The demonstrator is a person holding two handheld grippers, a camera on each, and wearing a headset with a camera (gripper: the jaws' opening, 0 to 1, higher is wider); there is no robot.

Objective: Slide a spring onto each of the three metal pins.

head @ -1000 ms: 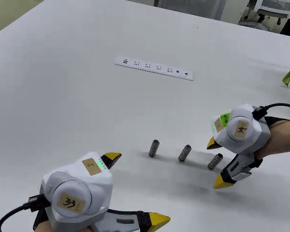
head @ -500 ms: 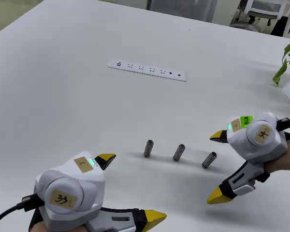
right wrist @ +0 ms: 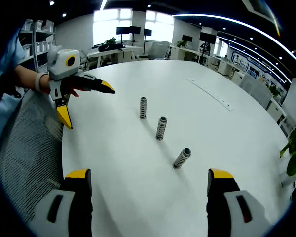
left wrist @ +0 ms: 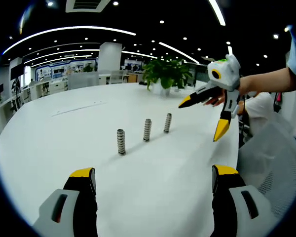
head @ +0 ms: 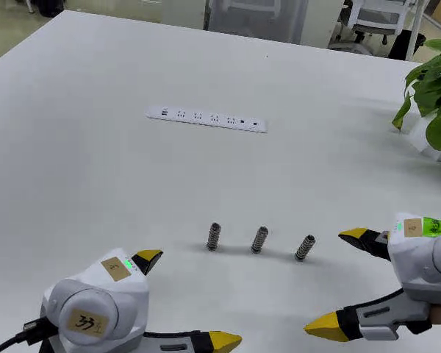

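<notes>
Three springs are standing in a row on a white surface (head: pixel 95 162), apart from one another. Counting from the left of the head view, we are calling them the first spring (head: pixel 214 236), the second spring (head: pixel 259 239) and the third spring (head: pixel 305 247). Each is rising from the surface, the third leaning a little. The coils are hiding whatever pin is running through them. The left tongs (head: pixel 188 298) are hovering at the lower left, nearer to us than the row. Their jaws are spread wide and are gripping nothing. The right tongs (head: pixel 334 280) are hovering at the lower right, near the third spring but not touching it. Their jaws are likewise standing wide apart and empty. In the left gripper view we are seeing the row receding away from the camera, with the right tongs hanging above the surface to its right. A white power strip (head: pixel 206 118) is lying flat farther back. A leafy plant (head: pixel 430 81) is standing at the right edge.
</notes>
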